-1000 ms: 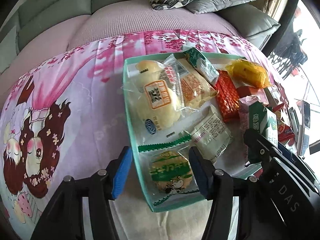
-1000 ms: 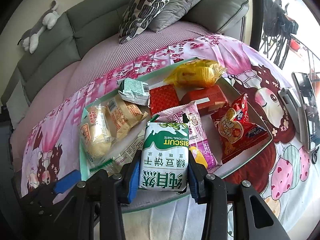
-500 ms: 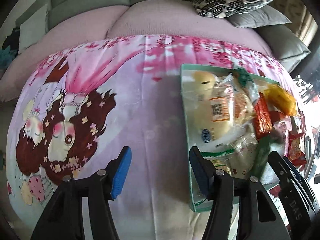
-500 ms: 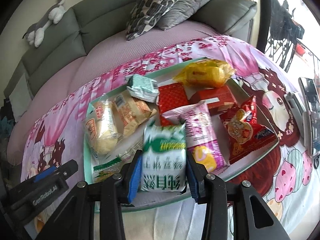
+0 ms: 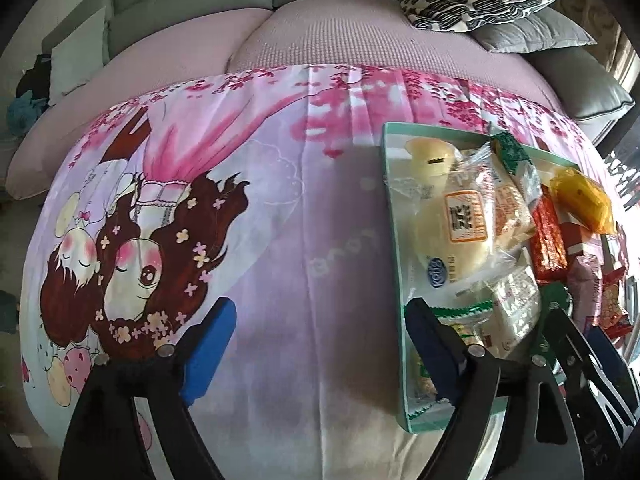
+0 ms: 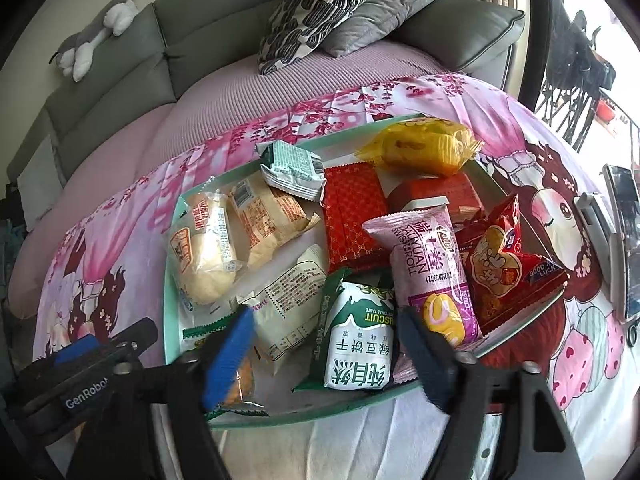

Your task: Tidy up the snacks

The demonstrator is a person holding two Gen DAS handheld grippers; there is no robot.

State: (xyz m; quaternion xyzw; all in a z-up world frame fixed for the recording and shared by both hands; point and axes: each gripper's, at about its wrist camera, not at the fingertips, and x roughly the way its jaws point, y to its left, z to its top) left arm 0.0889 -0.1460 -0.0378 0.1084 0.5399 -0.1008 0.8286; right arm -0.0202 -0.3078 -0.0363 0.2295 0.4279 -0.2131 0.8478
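A mint-green tray [image 6: 170,280] holds several snack packs on a pink cartoon cloth. The green-and-white biscuit pack [image 6: 358,340] lies in the tray's near edge, between the open jaws of my right gripper [image 6: 324,354], which no longer grip it. Beside it lie a pink swiss-roll pack [image 6: 432,264], a red chip bag [image 6: 504,268], a bread pack [image 6: 206,252] and a yellow pack [image 6: 420,146]. My left gripper [image 5: 320,344] is open and empty over the cloth, left of the tray [image 5: 394,240].
A phone on a stand [image 6: 622,236] lies right of the tray. Sofa cushions [image 6: 316,8] and a plush toy [image 6: 96,28] sit behind. The left gripper's body [image 6: 80,368] shows at the right view's lower left.
My right gripper opened and let go of the biscuit pack, which now rests in the tray. My left gripper swung left, away from the tray, out over the cloth.
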